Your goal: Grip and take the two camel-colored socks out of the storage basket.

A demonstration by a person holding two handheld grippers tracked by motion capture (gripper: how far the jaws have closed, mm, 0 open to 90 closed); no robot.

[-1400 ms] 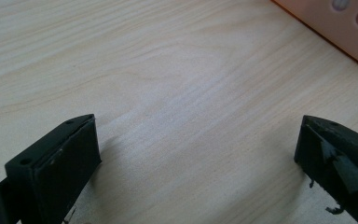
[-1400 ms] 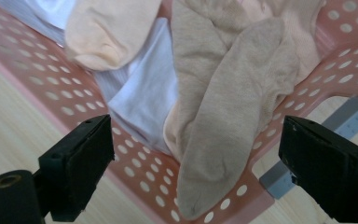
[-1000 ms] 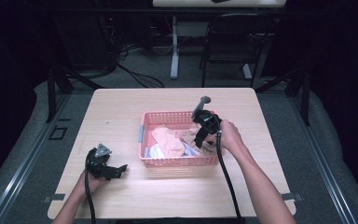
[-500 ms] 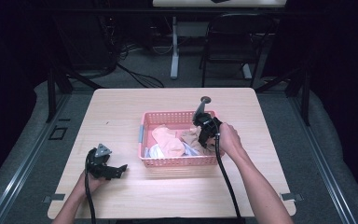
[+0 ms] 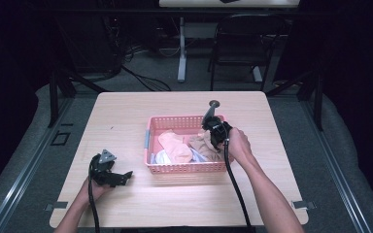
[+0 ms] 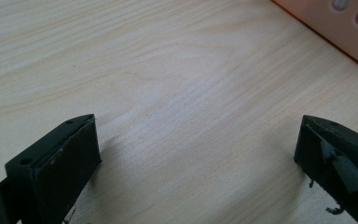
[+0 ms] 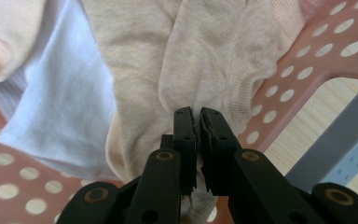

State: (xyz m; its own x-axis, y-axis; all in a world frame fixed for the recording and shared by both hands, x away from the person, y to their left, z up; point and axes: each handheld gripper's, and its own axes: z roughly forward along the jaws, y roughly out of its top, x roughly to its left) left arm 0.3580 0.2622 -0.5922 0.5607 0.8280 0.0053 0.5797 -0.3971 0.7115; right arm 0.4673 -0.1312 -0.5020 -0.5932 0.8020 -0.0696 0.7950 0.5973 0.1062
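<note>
A pink perforated basket (image 5: 184,168) stands mid-table with several soft garments in it. My right gripper (image 5: 211,134) reaches into its right end, and its jaws (image 7: 198,114) are shut on a fold of a beige knitted garment (image 7: 205,60), seen from above as a tan heap (image 5: 203,144). A peach garment (image 5: 175,146) and a pale blue cloth (image 7: 60,102) lie beside it. My left gripper (image 5: 120,177) rests on the table left of the basket, and its jaws (image 6: 196,140) stand wide open over bare wood.
The basket's corner (image 6: 335,23) lies just beyond the left gripper. A grey handle (image 7: 335,140) sits on the basket's side wall (image 7: 307,51). A black chair (image 5: 243,43) and a table leg (image 5: 181,48) stand on the floor behind the wooden table (image 5: 126,121).
My right gripper has sunk slightly lower into the basket's right end. The left gripper has stayed where it was.
</note>
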